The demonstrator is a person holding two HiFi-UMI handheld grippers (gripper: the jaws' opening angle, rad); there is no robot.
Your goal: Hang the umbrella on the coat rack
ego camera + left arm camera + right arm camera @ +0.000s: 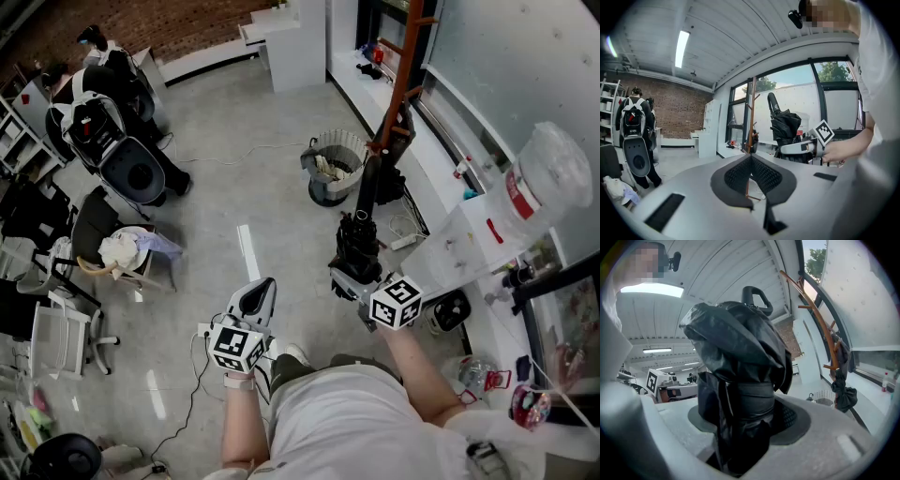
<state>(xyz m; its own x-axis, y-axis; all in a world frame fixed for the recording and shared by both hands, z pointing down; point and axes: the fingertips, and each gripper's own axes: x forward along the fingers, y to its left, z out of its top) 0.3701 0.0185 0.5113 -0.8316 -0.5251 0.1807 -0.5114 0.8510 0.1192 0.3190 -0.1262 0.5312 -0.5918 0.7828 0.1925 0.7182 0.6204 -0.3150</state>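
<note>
Our right tongs [747,423] grip the folded umbrella [736,348] at its strapped middle, loop handle [757,296] up, with the coat rack [824,329] ahead-right of them. Our left tongs [751,161] sit closed and empty. We'd hold firm and steer the loop onto a free peg.

We see the umbrella [736,362] glossy black, the coat rack [405,56] reddish-brown. The left tongs [750,159] and right tongs [740,420] are pale grey with dark dotted pads [768,176], their cubes [396,302] checked black and white. The floor [234,141] is pale grey, the brick wall [169,23] red-brown.
</note>
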